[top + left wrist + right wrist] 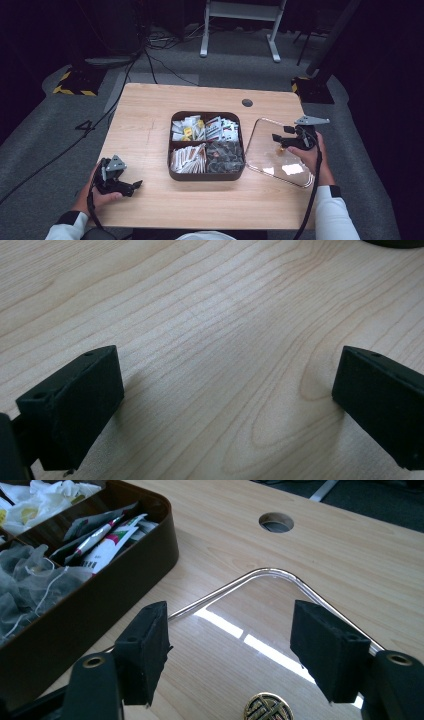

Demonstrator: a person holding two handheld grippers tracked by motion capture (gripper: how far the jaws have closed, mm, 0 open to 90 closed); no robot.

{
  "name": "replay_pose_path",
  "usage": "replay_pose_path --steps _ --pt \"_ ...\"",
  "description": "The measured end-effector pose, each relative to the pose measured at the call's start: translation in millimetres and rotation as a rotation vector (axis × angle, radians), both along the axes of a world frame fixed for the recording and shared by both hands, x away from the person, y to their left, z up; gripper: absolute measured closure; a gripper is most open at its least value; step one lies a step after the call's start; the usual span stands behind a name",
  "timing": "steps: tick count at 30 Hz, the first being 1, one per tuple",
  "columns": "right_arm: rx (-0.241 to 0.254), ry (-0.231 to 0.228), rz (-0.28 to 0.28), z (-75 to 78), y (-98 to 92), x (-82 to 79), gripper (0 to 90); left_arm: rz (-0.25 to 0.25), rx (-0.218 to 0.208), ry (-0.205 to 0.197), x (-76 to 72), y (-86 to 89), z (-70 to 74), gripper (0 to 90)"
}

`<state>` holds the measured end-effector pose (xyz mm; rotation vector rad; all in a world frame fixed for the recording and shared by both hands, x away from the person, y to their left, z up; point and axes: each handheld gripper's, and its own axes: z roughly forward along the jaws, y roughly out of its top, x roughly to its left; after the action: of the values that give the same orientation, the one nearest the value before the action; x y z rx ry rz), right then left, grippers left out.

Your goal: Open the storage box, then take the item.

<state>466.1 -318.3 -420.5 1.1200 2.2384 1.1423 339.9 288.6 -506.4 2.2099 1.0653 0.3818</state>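
A brown four-compartment box [205, 176] stands at the middle of the wooden table, holding sachets, packets and tea bags. Its clear lid [267, 152] lies flat on the table just to the right. My right gripper [280, 140] hovers over the lid's far part, jaws open and empty. In the right gripper view the right gripper [230, 645] looks down on the lid [260, 610], whose gold knob [268, 709] shows low between the jaws, with the box [110, 590] at left. My left gripper [134, 186] rests open at the front left, and the left gripper [225, 405] frames bare wood.
A round cable hole [247, 103] sits in the table behind the lid and appears as the cable hole [276, 522] in the right gripper view. The lid's near corner reaches the table's right edge. Cables and a desk frame lie on the floor beyond.
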Motion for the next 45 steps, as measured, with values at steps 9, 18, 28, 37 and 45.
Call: replay_pose_path --steps 9,18,28,37,45 --pt "0.024 -0.035 0.020 15.6 8.7 -5.4 28.1 -0.002 0.001 0.001 0.6 -0.1 0.1 0.4" --pt "0.010 -0.059 0.088 33.0 30.7 -6.4 28.0 0.000 0.000 0.001 0.4 -0.1 0.0 0.5" --pt "-0.005 -0.060 0.151 39.6 66.7 7.1 28.5 0.001 0.001 0.000 0.2 0.0 0.0 0.5" --pt "-0.017 -0.052 0.172 37.7 91.7 18.9 28.6 0.002 0.001 -0.001 0.2 0.0 0.0 0.5" --pt "-0.028 -0.018 0.205 33.0 121.8 33.9 31.0 0.013 -0.001 0.000 -1.2 0.1 -0.1 0.5"
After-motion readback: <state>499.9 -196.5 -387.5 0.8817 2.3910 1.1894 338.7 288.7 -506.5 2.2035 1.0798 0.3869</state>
